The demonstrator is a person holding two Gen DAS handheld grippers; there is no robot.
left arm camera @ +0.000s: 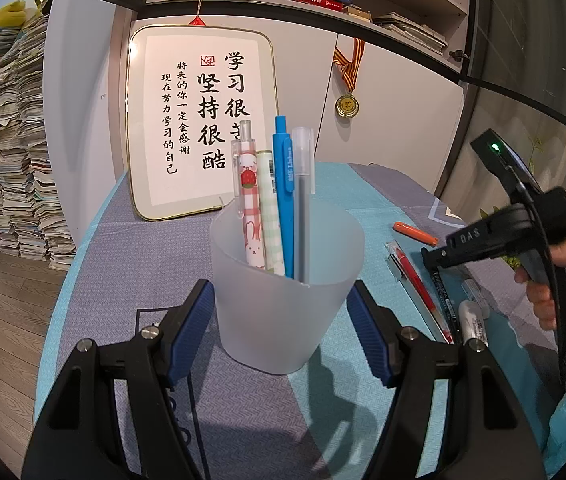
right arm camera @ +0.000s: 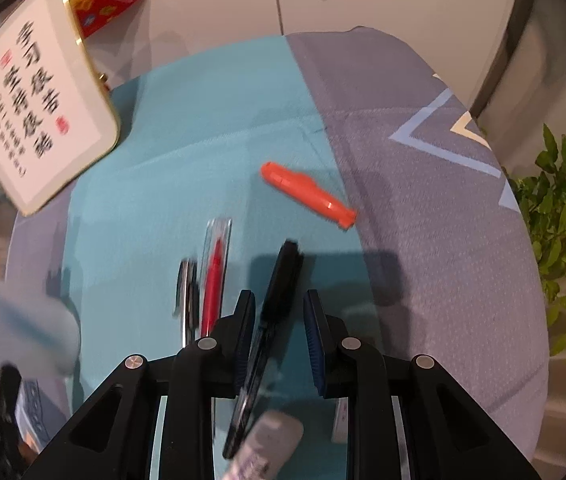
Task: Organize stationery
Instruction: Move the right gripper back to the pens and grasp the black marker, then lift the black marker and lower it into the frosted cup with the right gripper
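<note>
- Left wrist view: the left gripper (left arm camera: 281,326) had its blue pads clamped on the two sides of a frosted translucent cup (left arm camera: 283,296), which stood upright on the blue and grey tablecloth (left arm camera: 123,272).
- Four pens stood in the cup: a pink bunny-print pen (left arm camera: 250,208), a pale green checked pen (left arm camera: 270,216), a blue pen (left arm camera: 284,192) and a clear-capped grey pen (left arm camera: 303,200).
- Behind the cup a gold-framed calligraphy board (left arm camera: 187,128) leaned against the wall; a medal (left arm camera: 347,105) hung to its right, and tall stacks of books (left arm camera: 7,140) stood at the far left.
- At the right, a person's hand (left arm camera: 555,276) held the right gripper's black handle over loose pens lying on the cloth: an orange marker (left arm camera: 415,233), a red pen in a clear sleeve (left arm camera: 415,276) and a white-labelled pen (left arm camera: 473,320).
- Right wrist view, motion-blurred: the right gripper (right arm camera: 279,344) pointed steeply down, jaws parted, with a black pen (right arm camera: 279,280) lying between them; no pad was seen pressing on it.
- The red pen in its sleeve (right arm camera: 214,280) and a dark-and-silver pen (right arm camera: 188,292) lay just left of the fingers; the orange marker (right arm camera: 307,194) lay apart, further up the cloth.
- A grey blurred cylinder (right arm camera: 267,444) crossed the bottom edge; what it was could not be told.
- A green plant (right arm camera: 563,216) showed at the right edge.
</note>
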